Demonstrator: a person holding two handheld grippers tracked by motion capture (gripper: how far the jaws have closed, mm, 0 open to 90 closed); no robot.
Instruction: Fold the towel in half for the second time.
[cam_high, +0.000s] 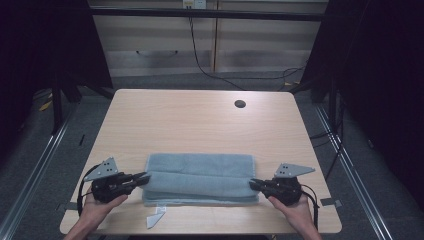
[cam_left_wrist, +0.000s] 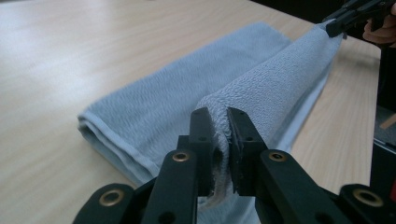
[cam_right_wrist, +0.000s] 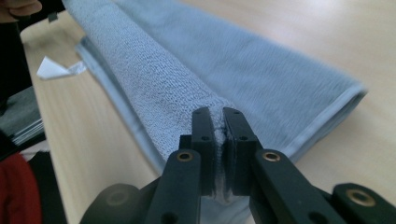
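You're mid-fold on the grey towel (cam_high: 200, 178), which lies along the near edge of the wooden table (cam_high: 200, 120), well short of the cable hole (cam_high: 240, 104). Your left gripper (cam_high: 144, 178) is clamped on the towel's left end, and your right gripper (cam_high: 254, 184) pinches the right end; in both gripper views the cloth sits squeezed between the jaws. The lifted layer runs as a taut ridge between them. Keep both ends level and equally tensioned so the edge lands square, and I'd lay it down before letting go. Both hands sit low, palms near the table, grippers pointing inward at each other. Watch the white tag (cam_high: 155, 218) near the towel's front edge.
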